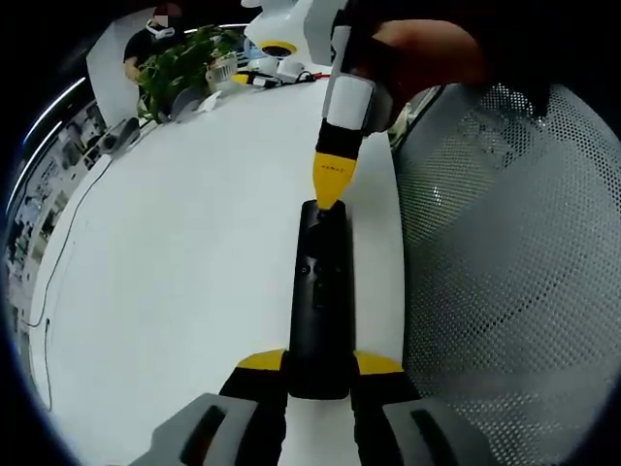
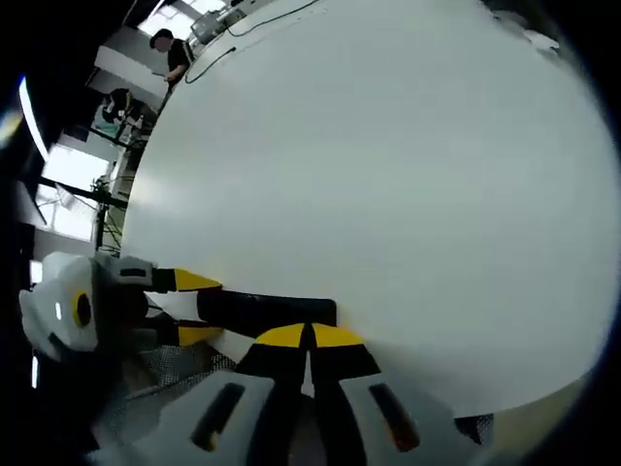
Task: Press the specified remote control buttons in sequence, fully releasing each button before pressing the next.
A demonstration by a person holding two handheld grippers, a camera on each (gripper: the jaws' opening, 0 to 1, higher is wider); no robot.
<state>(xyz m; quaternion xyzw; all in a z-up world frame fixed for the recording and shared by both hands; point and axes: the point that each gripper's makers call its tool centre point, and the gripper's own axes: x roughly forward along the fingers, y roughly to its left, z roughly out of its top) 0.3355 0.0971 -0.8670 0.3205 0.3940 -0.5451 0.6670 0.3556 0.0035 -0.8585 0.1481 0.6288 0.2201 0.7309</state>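
A long black remote control [image 1: 320, 291] sits clamped between the yellow-tipped jaws of my left gripper [image 1: 320, 362], a little above the white table [image 1: 194, 243]. From the top of the left gripper view, a hand brings down my right gripper [image 1: 330, 183]. Its yellow tips are shut together, and their point rests on the remote's far end. In the right gripper view, my right gripper [image 2: 310, 336] is shut with nothing in it, just above the remote [image 2: 272, 311]. My left gripper [image 2: 197, 309] holds the remote from the left.
A white mesh chair [image 1: 514, 272] stands close along the table's right edge. At the far end of the table are a potted plant [image 1: 184, 63], small white items [image 1: 277, 58] and a thin cable [image 1: 58, 262]. A person [image 2: 175, 53] stands beyond the table.
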